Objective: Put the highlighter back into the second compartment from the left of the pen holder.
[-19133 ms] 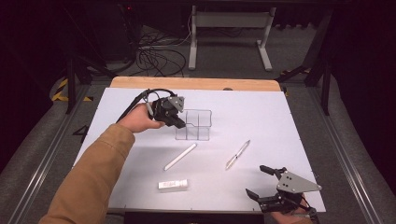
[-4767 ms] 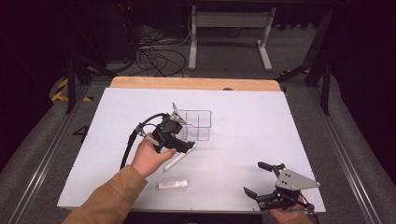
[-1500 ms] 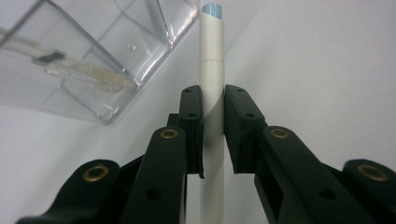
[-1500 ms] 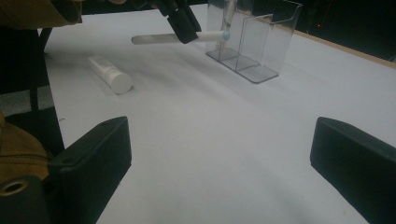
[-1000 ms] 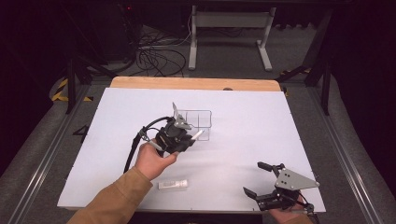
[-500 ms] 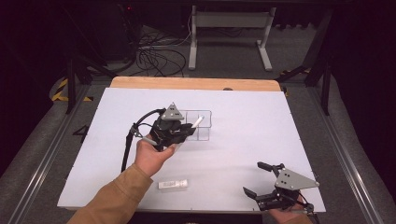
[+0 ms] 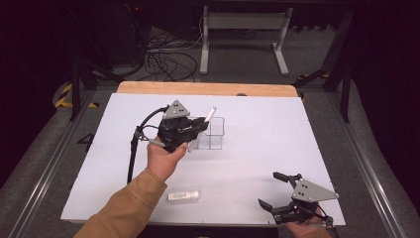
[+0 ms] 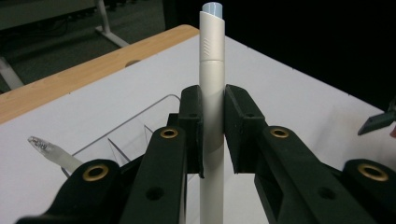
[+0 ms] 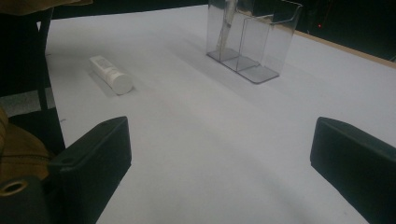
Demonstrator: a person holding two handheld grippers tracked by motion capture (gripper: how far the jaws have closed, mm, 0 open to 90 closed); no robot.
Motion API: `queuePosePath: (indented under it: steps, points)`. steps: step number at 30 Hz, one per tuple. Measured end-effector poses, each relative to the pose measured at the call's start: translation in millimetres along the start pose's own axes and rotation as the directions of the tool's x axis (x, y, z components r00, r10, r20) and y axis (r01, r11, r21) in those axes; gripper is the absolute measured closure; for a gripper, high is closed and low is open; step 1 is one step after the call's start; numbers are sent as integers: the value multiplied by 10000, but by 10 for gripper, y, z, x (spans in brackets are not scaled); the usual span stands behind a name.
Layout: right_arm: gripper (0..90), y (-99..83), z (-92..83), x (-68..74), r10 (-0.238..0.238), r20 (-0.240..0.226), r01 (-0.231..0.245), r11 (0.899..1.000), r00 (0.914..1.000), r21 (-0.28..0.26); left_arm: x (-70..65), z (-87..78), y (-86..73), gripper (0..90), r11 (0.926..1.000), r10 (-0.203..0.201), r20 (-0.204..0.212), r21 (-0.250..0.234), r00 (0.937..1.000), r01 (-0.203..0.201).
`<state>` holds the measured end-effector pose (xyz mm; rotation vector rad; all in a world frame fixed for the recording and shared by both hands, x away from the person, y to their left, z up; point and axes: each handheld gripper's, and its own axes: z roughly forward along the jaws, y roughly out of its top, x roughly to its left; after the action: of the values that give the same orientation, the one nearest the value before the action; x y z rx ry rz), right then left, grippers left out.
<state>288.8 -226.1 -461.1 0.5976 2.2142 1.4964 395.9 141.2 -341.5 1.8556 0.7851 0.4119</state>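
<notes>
White table sheet (image 7: pixel 297 144), dark room, cables on floor.
Left gripper (image 7: pixel 195 130) clamps a slim white pen (image 8: pixel 211 93) beside the clear plastic organiser (image 7: pixel 214 135); the right gripper view shows its own right gripper (image 7: pixel 280 191) spread empty and a white tube (image 9: pixel 112 74).

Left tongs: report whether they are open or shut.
Shut on the white pen: the left tongs have both black pads pressed against its barrel, above the clear organizer.

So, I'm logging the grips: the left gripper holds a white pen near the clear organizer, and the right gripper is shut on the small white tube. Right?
Not quite. The right gripper is open and holds nothing; the high view shows the small white tube lying apart on the table. The left gripper does hold the white pen near the clear organizer.
</notes>
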Motion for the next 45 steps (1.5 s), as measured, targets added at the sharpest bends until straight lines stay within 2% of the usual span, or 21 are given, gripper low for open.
queuePosePath:
  steps: [1,6,9,12,18,21,24,26,29,32,35,37,41,45]
  points:
    - [58,0,-1,0,-5,5,5,10000,10000,-2,2,6,8,778,9998,-148,5,-140,9999,148]
    - [58,-1,-5,-3,-8,12,8,10000,10000,-12,28,34,51,778,9974,-244,-173,-683,9996,232]
    - [58,-2,-7,-5,-13,16,13,10000,10000,-12,57,70,68,778,9961,-250,-395,-859,9989,215]
    - [58,-3,-10,-7,-12,16,12,10000,10000,-18,89,105,88,778,9935,-495,-379,-1045,9981,453]
    - [58,-5,-11,-10,-26,-4,26,10000,10000,-11,130,167,122,777,9897,-515,-542,-1362,9972,437]
    - [58,-6,-11,-11,-19,9,19,10000,10000,-7,162,208,123,777,9867,-686,-495,-1511,9964,604]
    - [58,-6,-14,-10,-6,-6,6,10000,10000,-9,195,246,126,777,9838,-794,-640,-1661,9948,678]
    - [58,-6,-14,-12,-28,3,28,10000,10000,-11,218,273,133,777,9826,-874,-631,-1696,9942,756]
    - [58,-6,-13,-11,-28,-9,28,10000,10000,-13,247,332,159,777,9872,-540,-1082,-1550,9927,368]
    - [58,-7,-16,-13,-24,23,24,10000,10000,-5,291,371,178,776,9868,-553,-1255,-1578,9905,351]
    - [58,-10,-15,-16,20,-16,-20,10000,10000,-37,313,402,187,776,9861,-622,-1296,-1610,9896,409]
    - [58,-9,-14,-16,6,-25,-6,10000,10000,-17,330,425,184,776,9849,-817,-1205,-1619,9893,616]
    - [58,-8,-19,-13,18,-21,-18,10000,10000,-34,352,463,179,776,9830,-906,-1060,-1691,9902,718]
    - [58,-8,-19,-14,26,-32,-26,10000,10000,-49,344,485,171,776,9825,-650,-1060,-1806,9922,450]
